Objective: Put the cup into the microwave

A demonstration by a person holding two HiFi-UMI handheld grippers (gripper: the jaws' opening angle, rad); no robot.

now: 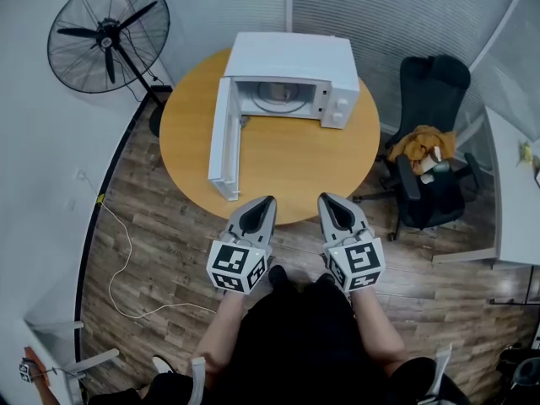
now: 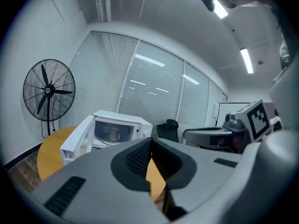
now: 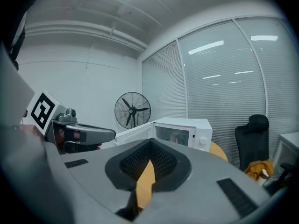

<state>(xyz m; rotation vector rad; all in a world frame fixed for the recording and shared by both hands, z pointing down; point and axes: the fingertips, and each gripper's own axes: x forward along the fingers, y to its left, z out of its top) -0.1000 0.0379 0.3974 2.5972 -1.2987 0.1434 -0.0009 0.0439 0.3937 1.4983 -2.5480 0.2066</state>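
While the round wooden table (image 1: 287,163) takes up the middle of the floor, only its far half is in use, so the near edge gives the person room to stand close. A standing fan (image 1: 108,34) and a black office chair (image 1: 432,83) are well apart from it, to either side, and play no part. The white microwave (image 1: 291,57) sits at the table's far side with its mouth turned toward the person, which makes its cavity easy to reach from where they stand. Its door (image 1: 224,137) hangs wide open to the left, swung clear of the opening so nothing blocks the way in or out.

The left gripper (image 1: 267,200) and the right gripper (image 1: 326,198) hover side by side just short of the table's near edge, level and close to the body. Both have their jaws closed tip to tip with nothing between them. That looks to me like a resting pose rather than a reach.

The cup (image 1: 277,94) stands upright inside the microwave, on the floor of the cavity. By my judgement the placing is done and only the door is left open.
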